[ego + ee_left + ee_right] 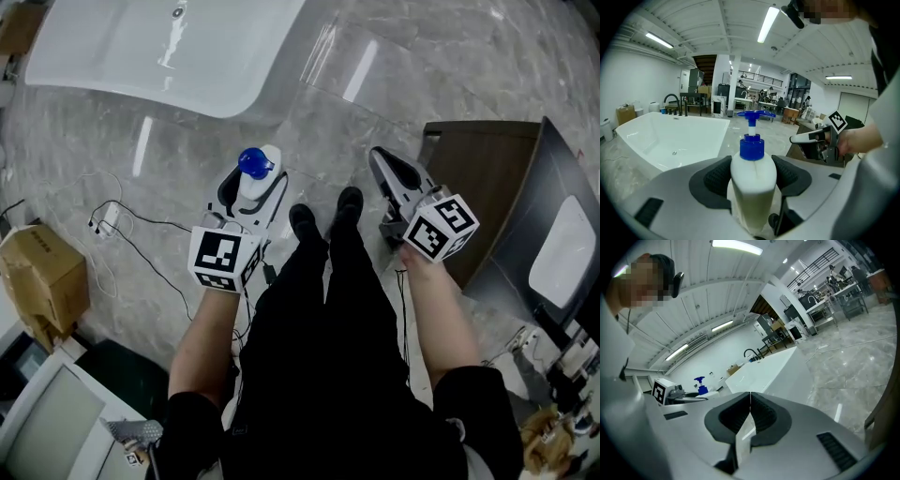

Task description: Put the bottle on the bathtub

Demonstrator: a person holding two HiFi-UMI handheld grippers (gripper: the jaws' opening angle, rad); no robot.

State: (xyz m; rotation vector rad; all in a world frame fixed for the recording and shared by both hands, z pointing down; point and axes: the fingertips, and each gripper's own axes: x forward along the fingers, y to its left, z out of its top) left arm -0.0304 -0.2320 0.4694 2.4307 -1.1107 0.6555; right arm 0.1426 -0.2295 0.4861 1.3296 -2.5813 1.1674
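- Between the pads of the left tongs (752,180) stands the white bottle (753,146), clamped upright around its body.
- Beside them, the right tongs (750,414) are closed tight on nothing.
- Ahead across the floor (422,56), the bathtub (234,98) is well apart; this looks like the carrying step.
- Next: step closer, lower the bottle onto the tub's edge, release.

Bare marble floor (187,141) separates the left tongs (251,183) from the bathtub (187,89).

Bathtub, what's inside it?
Only a small drain shows inside the white bathtub. The left hand-held gripper, shut on the bottle, covers the tub's near end, so that part is hidden.
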